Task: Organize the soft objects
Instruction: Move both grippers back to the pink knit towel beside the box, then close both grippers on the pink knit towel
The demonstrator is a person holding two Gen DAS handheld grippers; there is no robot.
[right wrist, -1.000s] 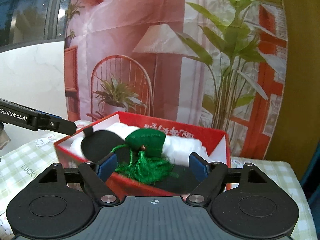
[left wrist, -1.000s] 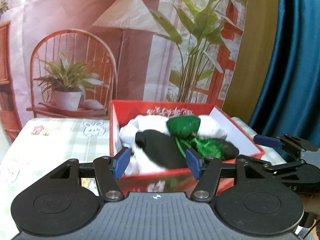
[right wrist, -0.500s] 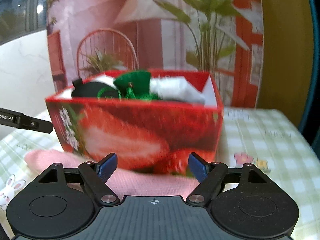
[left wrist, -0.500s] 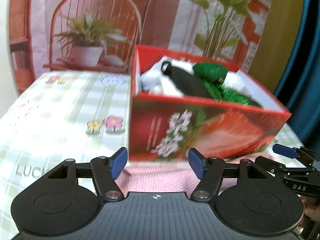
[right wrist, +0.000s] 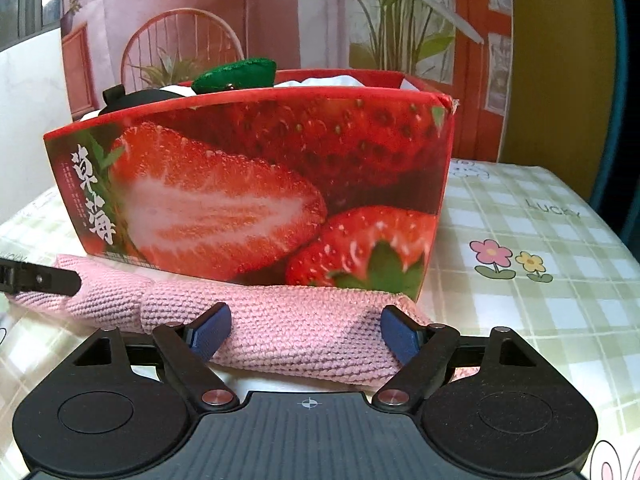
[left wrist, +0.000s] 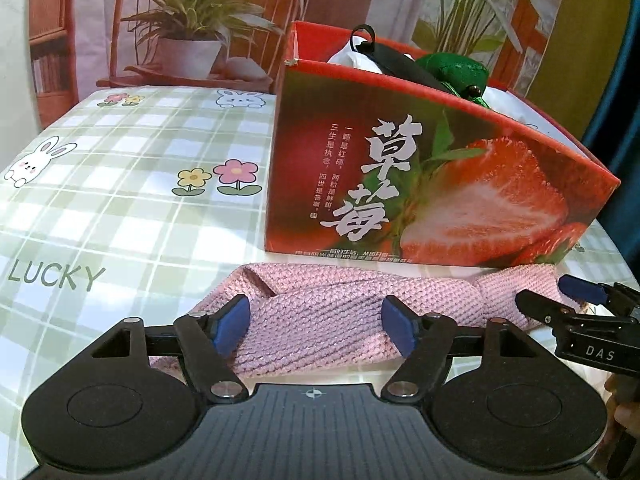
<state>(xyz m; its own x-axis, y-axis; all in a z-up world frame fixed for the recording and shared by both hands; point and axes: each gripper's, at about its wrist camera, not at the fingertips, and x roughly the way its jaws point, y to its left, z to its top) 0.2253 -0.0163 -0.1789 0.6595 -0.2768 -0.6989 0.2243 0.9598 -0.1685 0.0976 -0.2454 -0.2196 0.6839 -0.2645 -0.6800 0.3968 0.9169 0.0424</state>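
Left wrist view gives you the worktop (left wrist: pixel 120 184): a green-and-white checked cloth printed with flowers, rabbits and the word LUCKY. Behind it hangs one printed backdrop (left wrist: pixel 192 20) showing a chair, potted plants and a lamp; a blue curtain (left wrist: pixel 624 100) closes the far right edge.

Count one strawberry box (left wrist: pixel 420 184) standing on the worktop. It is open-topped, and three soft items show above its rim: one white cloth (left wrist: pixel 348 58), one black cloth (left wrist: pixel 400 64) and one green plush piece (left wrist: pixel 452 68).

Count one pink knitted cloth (left wrist: pixel 340 308). It lies flat on the worktop along the near wall of the box, touching or just short of its base, and stretches from left to right across both views.

Your left tongs (left wrist: pixel 314 324) are opening. The left part of the pink cloth lies between the blue pads (left wrist: pixel 232 322), which do not press on it.

Your right tongs (right wrist: pixel 306 330) are opening as well. The right end of the pink cloth (right wrist: pixel 304 332) lies between their pads (right wrist: pixel 398 334), not gripped. Each set of tongs shows at the edge of the other's view.
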